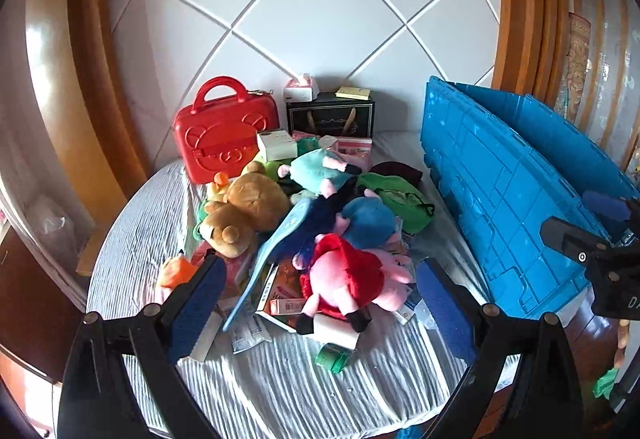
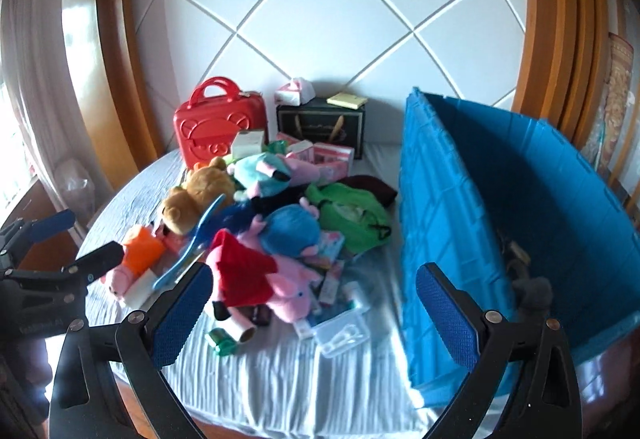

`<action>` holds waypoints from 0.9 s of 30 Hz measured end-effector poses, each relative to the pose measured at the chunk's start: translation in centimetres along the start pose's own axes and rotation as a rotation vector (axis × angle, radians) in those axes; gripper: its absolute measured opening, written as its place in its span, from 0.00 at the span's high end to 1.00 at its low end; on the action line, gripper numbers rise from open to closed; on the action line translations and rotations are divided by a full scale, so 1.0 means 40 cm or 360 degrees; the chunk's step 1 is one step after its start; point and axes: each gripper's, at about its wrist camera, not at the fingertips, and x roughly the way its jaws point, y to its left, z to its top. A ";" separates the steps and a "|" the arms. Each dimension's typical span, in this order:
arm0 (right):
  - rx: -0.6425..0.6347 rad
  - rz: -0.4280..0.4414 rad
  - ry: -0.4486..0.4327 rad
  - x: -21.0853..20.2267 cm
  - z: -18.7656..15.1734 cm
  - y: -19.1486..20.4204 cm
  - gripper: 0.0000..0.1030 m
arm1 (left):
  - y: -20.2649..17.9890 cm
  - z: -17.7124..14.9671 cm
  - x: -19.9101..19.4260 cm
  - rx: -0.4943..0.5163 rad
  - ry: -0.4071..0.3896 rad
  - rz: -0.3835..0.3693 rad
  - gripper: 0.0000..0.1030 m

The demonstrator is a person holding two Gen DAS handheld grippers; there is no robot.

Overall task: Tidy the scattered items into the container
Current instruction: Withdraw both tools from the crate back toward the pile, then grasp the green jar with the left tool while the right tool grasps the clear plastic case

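Observation:
Soft toys and small boxes lie heaped on a bed with a white ribbed sheet (image 1: 280, 379). A pink pig in a red dress (image 1: 348, 279) (image 2: 248, 271) lies nearest, behind it a blue plush (image 1: 368, 219), a brown bear (image 1: 244, 207) and a green bag (image 1: 400, 199). The blue crate (image 1: 512, 199) (image 2: 520, 191) stands at the right, with a grey thing (image 2: 532, 291) inside. My left gripper (image 1: 320, 303) hangs open over the pile's near edge and also shows as the left gripper (image 2: 76, 239). My right gripper (image 2: 312, 313) (image 1: 588, 219) is open, between pile and crate, holding nothing.
A red bear-face case (image 1: 224, 135), a black box (image 1: 332, 117) with a tissue box (image 1: 300, 87) and yellow notes (image 1: 354, 93) stand at the headboard. A green roll (image 1: 334, 357) and a clear plastic box (image 2: 344, 335) lie near the front. Wooden posts flank the bed.

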 end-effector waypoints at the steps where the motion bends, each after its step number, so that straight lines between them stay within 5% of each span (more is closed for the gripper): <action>1: 0.0006 0.0015 0.0018 0.010 -0.011 0.013 0.00 | 0.029 -0.010 0.008 -0.0048 0.0011 0.0017 0.06; 7: 0.0020 0.0085 0.0156 0.121 -0.073 0.045 0.00 | 0.180 -0.078 0.069 -0.0236 0.0046 0.0128 0.06; 12: 0.0092 0.0117 0.0275 0.253 -0.142 0.017 0.00 | 0.236 -0.156 0.169 -0.0306 0.0237 0.0241 0.06; 18: 0.0182 0.0071 0.0459 0.404 -0.260 -0.033 0.00 | 0.153 -0.280 0.312 -0.0241 0.0386 0.0159 0.06; 27: 0.0274 0.0008 0.0529 0.494 -0.391 -0.065 0.00 | 0.013 -0.410 0.499 -0.0084 0.0568 0.0016 0.06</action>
